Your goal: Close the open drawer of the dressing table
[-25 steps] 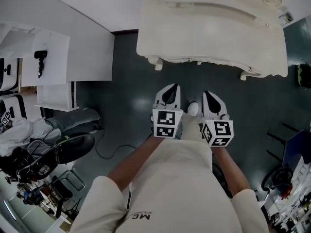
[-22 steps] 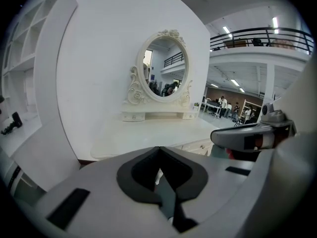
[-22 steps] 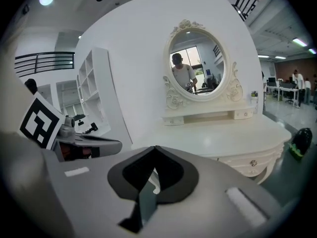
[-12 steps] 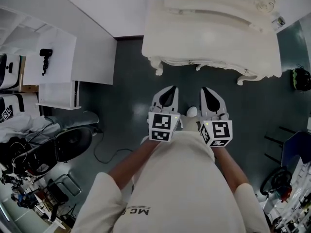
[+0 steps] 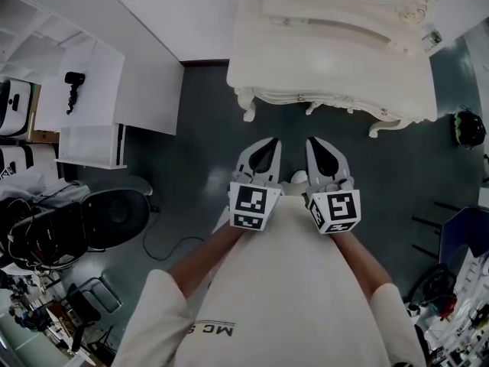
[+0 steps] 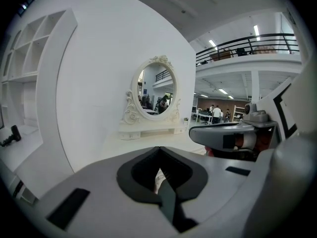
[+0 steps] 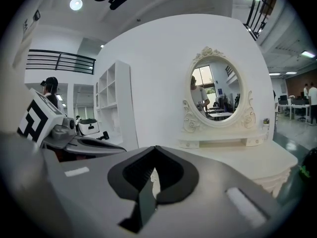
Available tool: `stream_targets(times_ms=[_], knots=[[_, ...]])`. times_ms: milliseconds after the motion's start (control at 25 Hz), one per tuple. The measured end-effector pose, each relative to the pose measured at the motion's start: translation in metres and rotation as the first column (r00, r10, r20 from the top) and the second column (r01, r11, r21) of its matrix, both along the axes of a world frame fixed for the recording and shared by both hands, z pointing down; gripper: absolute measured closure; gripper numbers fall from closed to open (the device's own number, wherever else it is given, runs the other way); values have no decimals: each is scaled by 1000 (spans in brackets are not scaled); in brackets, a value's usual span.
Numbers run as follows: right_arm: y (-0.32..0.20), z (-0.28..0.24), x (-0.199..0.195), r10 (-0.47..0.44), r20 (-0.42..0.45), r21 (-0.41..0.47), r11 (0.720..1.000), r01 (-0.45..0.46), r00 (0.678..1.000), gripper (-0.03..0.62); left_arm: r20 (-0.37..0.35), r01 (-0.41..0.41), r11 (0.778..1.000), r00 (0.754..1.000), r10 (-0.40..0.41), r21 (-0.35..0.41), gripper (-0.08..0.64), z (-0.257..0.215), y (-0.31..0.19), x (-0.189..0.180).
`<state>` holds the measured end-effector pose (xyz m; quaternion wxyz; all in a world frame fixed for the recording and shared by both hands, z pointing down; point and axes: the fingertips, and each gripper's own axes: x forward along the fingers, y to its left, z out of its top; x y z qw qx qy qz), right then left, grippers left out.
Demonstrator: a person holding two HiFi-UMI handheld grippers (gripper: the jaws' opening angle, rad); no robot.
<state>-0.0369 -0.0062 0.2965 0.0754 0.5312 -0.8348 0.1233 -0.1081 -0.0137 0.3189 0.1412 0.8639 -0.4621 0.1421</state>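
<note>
- The dressing table [image 5: 328,60] stands against the white wall, its oval mirror [image 7: 216,89] rising from the back of its top.
- The person stands well off from the dressing table's front, with bare dark floor [image 5: 199,128] between them and its carved legs.
- The left gripper [image 5: 266,145] is held close to the body and points at the dressing table. Its jaws are closed tip to tip with nothing between them.
- The right gripper [image 5: 319,145] hangs just beside it, aimed the same way. Its jaws are also pressed together and empty.
- The task's thing is the drawer in the dressing table's front. From above, nothing juts out past the scalloped front edge, so it looks pushed in. The front face itself sits under the overhang and neither gripper view shows it.
- To my eye this fits a drawer shut flush, with the person standing clear. It would also fit one a little ajar and hidden beneath the top.
- Any further move calls for a clear look at that front.
</note>
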Motion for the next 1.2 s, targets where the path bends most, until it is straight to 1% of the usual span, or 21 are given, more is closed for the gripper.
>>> stream_targets(times_ms=[240, 360, 440, 520, 640, 760, 880, 1080, 1200], knots=[[13, -1, -16, -15, 7, 1, 1000, 15, 1000, 592, 2, -3, 1000, 1000, 3, 29, 551, -6, 5, -8], [23, 1, -21, -33, -33, 7, 999, 33, 999, 592, -3, -6, 1000, 1000, 6, 14, 551, -2, 13, -9], [27, 3, -22, -34, -36, 3, 999, 34, 999, 592, -1, -15, 1000, 1000, 15, 5, 551, 2, 16, -10], [28, 5, -23, -26, 0, -19, 999, 26, 1000, 592, 1, -27, 1000, 1000, 27, 5, 551, 2, 18, -10], [23, 8, -23, -25, 76, -82, 996, 31, 997, 592, 1, -49, 999, 999, 49, 21, 551, -3, 20, -8], [21, 9, -23, -46, 91, -108, 993, 56, 995, 592, 0, -72, 997, 997, 72, 28, 551, -4, 22, -3], [25, 6, -30, -67, 78, -99, 992, 75, 995, 592, 3, -84, 996, 996, 84, 20, 551, 0, 25, -5], [27, 1, -41, -90, 51, -69, 993, 93, 995, 592, -3, -77, 997, 997, 77, 24, 551, -1, 23, -11], [26, 2, -46, -98, 49, -60, 993, 100, 994, 592, 3, -77, 997, 997, 77, 29, 551, -1, 20, -11]])
